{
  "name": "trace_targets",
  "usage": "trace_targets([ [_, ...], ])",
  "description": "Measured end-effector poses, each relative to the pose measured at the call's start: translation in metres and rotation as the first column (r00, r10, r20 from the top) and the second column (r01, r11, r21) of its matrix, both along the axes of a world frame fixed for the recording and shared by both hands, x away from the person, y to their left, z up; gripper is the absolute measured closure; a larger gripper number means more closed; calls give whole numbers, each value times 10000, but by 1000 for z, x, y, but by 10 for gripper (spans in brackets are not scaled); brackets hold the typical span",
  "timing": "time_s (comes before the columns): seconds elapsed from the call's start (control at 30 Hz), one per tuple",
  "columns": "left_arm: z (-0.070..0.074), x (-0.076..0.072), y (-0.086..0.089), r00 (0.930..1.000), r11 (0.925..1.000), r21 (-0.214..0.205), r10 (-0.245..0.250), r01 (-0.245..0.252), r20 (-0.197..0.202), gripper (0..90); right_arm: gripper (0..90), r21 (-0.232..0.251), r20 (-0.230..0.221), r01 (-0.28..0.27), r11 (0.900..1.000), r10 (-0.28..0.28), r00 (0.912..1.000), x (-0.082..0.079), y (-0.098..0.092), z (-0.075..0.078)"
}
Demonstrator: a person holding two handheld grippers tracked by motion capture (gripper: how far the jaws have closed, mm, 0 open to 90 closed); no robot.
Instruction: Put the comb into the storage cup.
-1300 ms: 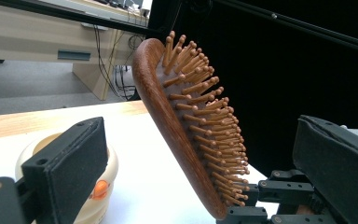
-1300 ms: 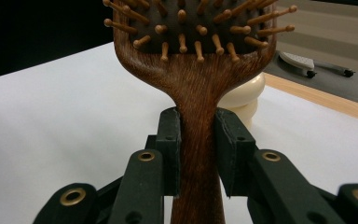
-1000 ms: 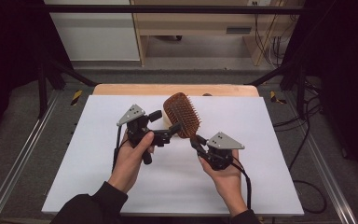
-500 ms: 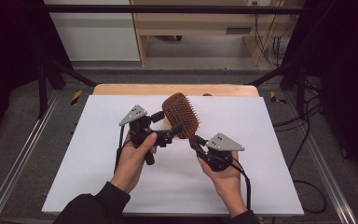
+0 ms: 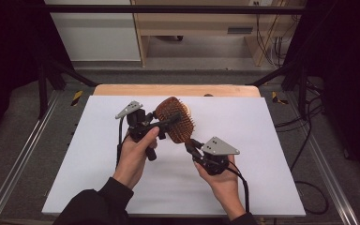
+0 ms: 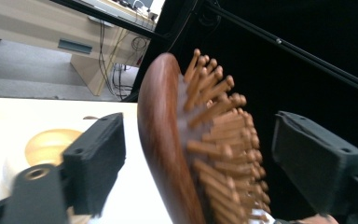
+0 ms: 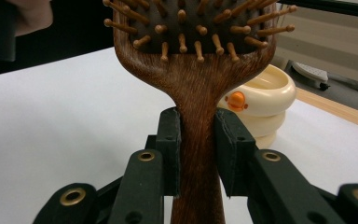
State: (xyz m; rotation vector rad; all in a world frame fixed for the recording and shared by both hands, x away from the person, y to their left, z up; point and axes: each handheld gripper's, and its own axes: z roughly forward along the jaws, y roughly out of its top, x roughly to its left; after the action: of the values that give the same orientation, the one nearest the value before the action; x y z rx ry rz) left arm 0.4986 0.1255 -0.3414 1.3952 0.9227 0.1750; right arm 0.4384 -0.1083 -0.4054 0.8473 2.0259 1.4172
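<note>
Nearest me, my right gripper point(image 5: 191, 146) is clamped on the wooden hairbrush point(image 5: 175, 119) handle, holding it above the white table point(image 5: 262, 140), with bare surface all round. My left gripper point(image 5: 168, 123) stands wide open, its jaws either side of the brush head without touching. Beyond, my right gripper view reveals a cream ringed container point(image 7: 263, 100) just behind the brush.

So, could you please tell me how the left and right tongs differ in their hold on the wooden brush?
The right tongs are shut on the handle of the brown wooden paddle hairbrush; the left tongs stand open around its head, pads clear of it. Both are black and hand-held above the white table.
</note>
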Motion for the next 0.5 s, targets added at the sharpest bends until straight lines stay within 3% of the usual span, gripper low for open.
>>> trace_targets([
  [0.27, 1, 1, 4, 9998, 9988, -491, -29, 18, -211, 342, 726, -92, 39, -117, 9999, 117, 9999, -2, 5, -1],
  [0.5, 0, 1, 5, 9992, 9984, -568, -39, 16, -408, 423, 726, 7, -36, -126, 9999, 126, 9999, -2, 6, -2],
])
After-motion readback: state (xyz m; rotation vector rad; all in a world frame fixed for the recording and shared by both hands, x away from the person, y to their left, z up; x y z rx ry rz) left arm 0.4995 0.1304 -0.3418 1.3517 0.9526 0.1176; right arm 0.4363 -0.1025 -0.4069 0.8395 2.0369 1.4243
